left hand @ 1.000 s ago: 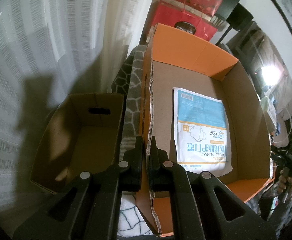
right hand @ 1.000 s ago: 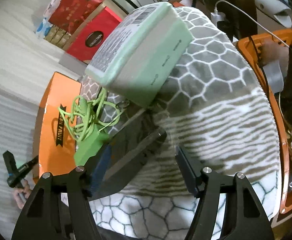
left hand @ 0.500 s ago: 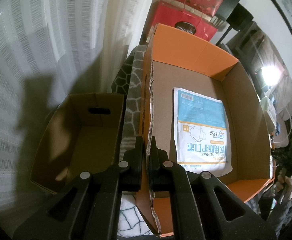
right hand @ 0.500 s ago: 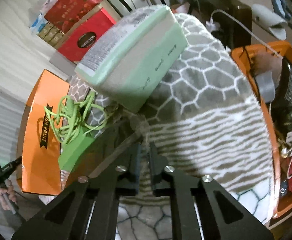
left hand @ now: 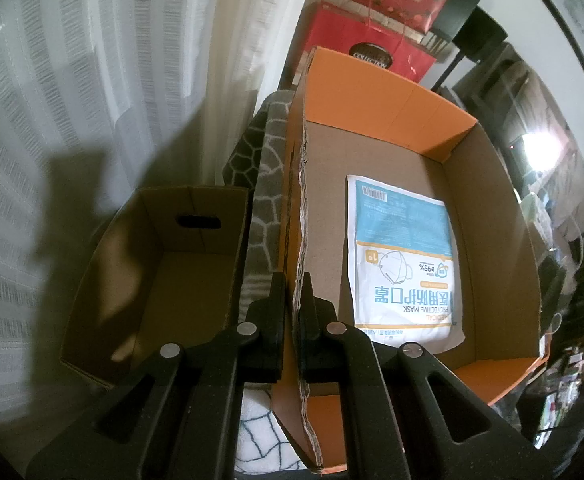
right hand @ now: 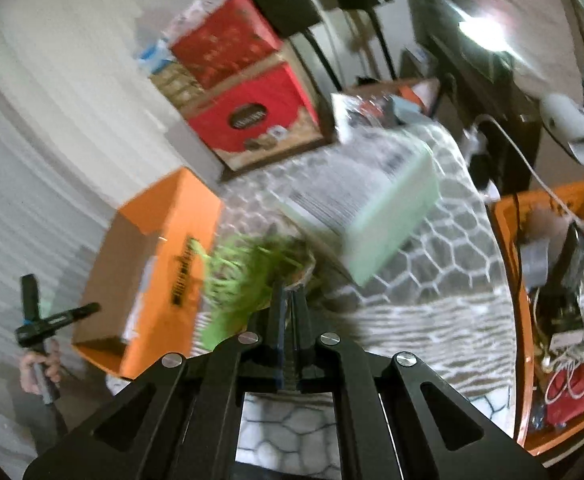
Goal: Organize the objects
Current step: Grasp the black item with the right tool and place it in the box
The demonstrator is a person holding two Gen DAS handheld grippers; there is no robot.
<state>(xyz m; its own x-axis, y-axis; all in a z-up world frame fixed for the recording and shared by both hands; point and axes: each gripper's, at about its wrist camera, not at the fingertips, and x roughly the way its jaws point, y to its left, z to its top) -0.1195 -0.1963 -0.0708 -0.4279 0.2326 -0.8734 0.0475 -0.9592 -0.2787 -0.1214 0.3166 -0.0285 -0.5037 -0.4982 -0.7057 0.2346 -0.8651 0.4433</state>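
My left gripper (left hand: 293, 280) is shut on the torn left wall of the orange cardboard box (left hand: 395, 100). A blue and white mask packet (left hand: 403, 256) lies flat inside that box. My right gripper (right hand: 290, 292) is shut on a thin dark flat object (right hand: 280, 320), held edge-on above the patterned blanket (right hand: 431, 308). A green item with a tangled green cord (right hand: 244, 276) and a pale green box (right hand: 375, 220) lie just beyond it, blurred. The orange box (right hand: 160, 264) shows at the left of the right wrist view.
A plain brown carton (left hand: 164, 276) stands left of the orange box, by the white curtain (left hand: 92, 80). Red gift boxes (right hand: 252, 116) stand at the back. An orange bin of cables (right hand: 563, 304) is at the right. The left hand-held gripper (right hand: 36, 320) shows at far left.
My right gripper closed on the thin dark object and lifted it off the blanket, swinging the view up and back. My left gripper stayed still on the box wall.
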